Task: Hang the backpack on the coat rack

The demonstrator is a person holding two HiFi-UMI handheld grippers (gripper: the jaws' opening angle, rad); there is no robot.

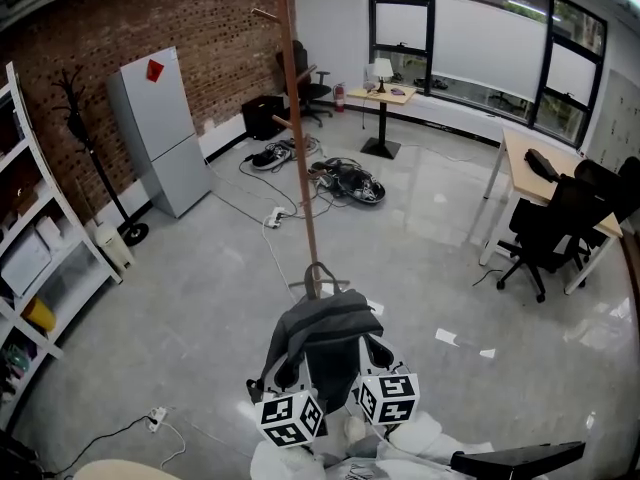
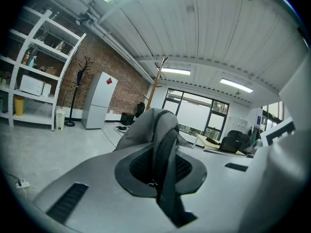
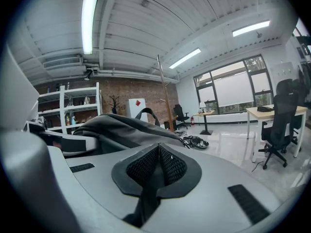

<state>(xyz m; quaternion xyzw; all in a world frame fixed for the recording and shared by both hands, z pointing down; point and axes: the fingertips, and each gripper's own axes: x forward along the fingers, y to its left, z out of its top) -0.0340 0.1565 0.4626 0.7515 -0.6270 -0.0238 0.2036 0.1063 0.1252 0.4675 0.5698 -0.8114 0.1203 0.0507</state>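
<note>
Backpack (image 1: 325, 328): held in the air, near, just before the coat rack (image 1: 300, 168) pole; on no peg.
Left gripper (image 2: 161, 166): pinching a strap (image 2: 164, 140).
Right gripper (image 3: 156, 168): pinching a second strap (image 3: 146, 200).
Left to do, judged: raise top loop (image 1: 320, 271) onto a peg, release.

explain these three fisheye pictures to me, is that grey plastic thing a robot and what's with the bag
There is no robot here. A person holds a two-jaw tool in each hand. The head view comes from a camera on the person's head, looking down at a grey backpack held up before a tall wooden coat rack on the grey floor. The other two pictures come from cameras riding on the tools. The left gripper and the right gripper are each shut on a dark strap of the backpack. The marker cubes belong to the grippers. The backpack is not yet on the rack.
</note>
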